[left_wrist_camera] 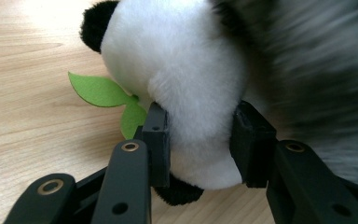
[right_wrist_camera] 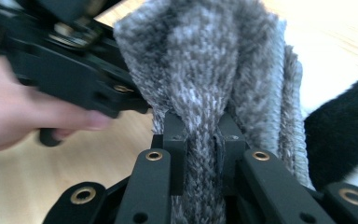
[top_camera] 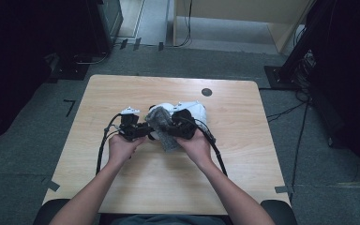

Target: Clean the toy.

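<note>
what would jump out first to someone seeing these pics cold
Mid-table, the panda plush stands out, its white fur squeezed between the left gripper jaws, a green leaf beside it. Next, the grey knitted cloth, pinched by the right gripper just beside the panda.

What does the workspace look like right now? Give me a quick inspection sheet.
Surface: wooden table, a dark round spot near the far edge.
Job's things: plush panda with a green leaf; grey knit cloth against it.
Clutter: nothing seen.
Grippers: left hand-held gripper clamps a white part of the panda; right hand-held gripper is shut on a fold of the cloth.
Cables: one black cable trails from each gripper toward the person.
Surroundings: grey floor, tape marks, dark stands, floor cables at right.
</note>
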{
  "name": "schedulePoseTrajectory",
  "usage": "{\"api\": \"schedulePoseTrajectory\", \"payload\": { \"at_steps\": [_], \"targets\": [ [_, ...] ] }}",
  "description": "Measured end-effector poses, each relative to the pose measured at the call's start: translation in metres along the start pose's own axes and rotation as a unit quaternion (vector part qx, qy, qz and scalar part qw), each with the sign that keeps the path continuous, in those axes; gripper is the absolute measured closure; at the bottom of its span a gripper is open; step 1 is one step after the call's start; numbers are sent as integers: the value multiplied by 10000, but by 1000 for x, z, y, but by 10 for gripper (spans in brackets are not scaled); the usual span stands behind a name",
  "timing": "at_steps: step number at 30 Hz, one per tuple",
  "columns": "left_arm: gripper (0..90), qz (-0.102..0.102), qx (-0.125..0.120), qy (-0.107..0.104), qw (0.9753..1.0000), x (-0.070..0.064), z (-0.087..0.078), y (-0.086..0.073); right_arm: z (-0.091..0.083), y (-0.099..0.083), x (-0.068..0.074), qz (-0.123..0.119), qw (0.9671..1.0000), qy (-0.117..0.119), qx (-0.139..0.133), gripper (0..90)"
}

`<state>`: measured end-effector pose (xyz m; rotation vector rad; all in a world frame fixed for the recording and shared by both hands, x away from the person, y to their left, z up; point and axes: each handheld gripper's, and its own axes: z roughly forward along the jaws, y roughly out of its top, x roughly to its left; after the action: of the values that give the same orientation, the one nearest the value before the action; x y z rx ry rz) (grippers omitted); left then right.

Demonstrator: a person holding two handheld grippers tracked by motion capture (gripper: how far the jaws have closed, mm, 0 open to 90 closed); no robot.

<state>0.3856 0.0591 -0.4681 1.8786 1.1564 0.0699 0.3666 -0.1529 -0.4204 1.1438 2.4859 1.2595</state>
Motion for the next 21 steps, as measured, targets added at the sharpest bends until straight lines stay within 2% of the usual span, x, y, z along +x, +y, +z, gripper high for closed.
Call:
{"api": "schedulePoseTrajectory", "payload": {
  "at_steps": [2,4,8,11,14,21],
  "targets": [
    [627,-7,13,14,10000,0,0,0,7,-3,-3,18,10000,-66,14,788],
    [628,-5,14,6,10000,1,1,-1,10,-6,-5,43,10000,-25,-6,791],
    [630,39,27,8,10000,0,2,-1,10,-7,-5,-100,9999,-127,20,793],
    [641,88,49,33,9999,-1,1,-1,7,-9,-7,-208,9996,-207,44,793],
    [655,128,69,31,9999,0,1,0,2,-10,-8,-208,9993,-288,63,793],
    [670,225,103,69,9997,-1,3,1,-12,-13,-18,-56,9992,-396,-29,793]
  ]
}}
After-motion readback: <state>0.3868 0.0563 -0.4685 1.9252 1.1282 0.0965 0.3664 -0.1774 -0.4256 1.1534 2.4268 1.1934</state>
